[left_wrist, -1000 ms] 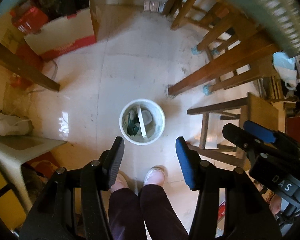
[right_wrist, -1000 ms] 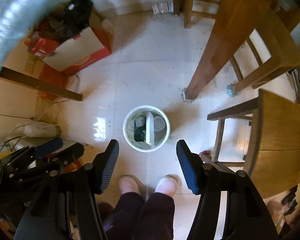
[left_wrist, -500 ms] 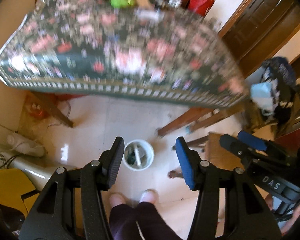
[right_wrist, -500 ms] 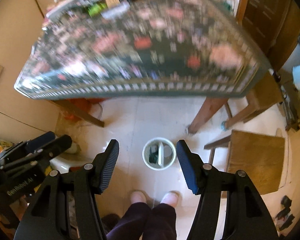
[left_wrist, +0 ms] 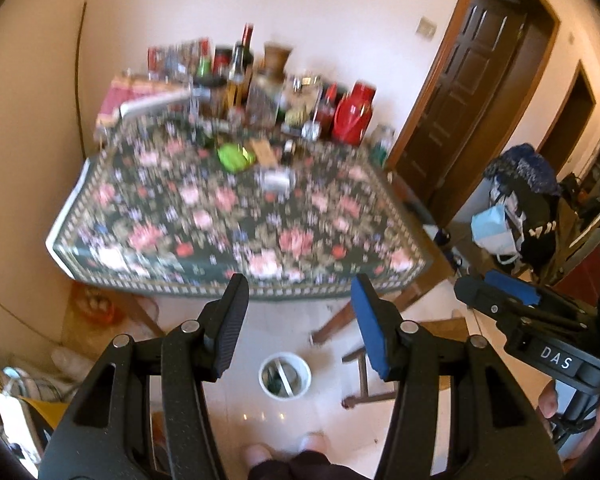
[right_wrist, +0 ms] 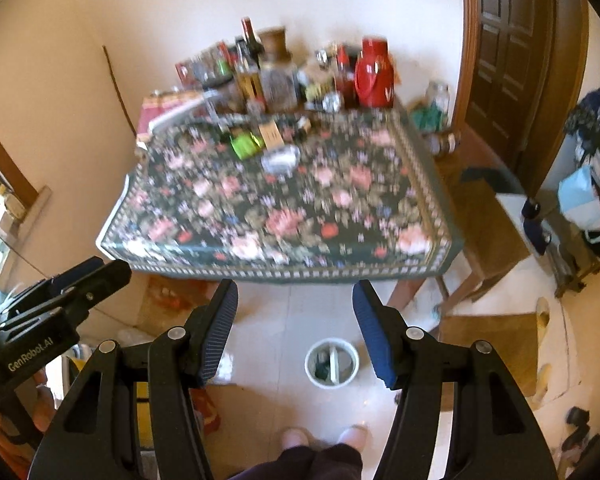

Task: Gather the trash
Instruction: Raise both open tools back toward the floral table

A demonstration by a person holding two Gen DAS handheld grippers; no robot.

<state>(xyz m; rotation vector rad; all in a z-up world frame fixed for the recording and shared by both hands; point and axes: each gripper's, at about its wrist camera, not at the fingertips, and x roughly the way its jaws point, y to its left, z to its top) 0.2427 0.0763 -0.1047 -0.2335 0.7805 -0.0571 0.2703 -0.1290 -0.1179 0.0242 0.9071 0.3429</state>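
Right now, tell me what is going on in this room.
A person stands at a table with a flowered cloth, holding a gripping tool in each hand. The left tool and the right tool are both open and empty. A white bin sits on the floor by the person's feet, with some things already in it. On the table lie a green wrapper and a crumpled silver one, with bottles at the back. Nothing is being picked up yet.

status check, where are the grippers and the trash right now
Left gripper and right gripper open, empty. Green wrapper on floral tablecloth; white bin on the floor below. Nothing in the way.
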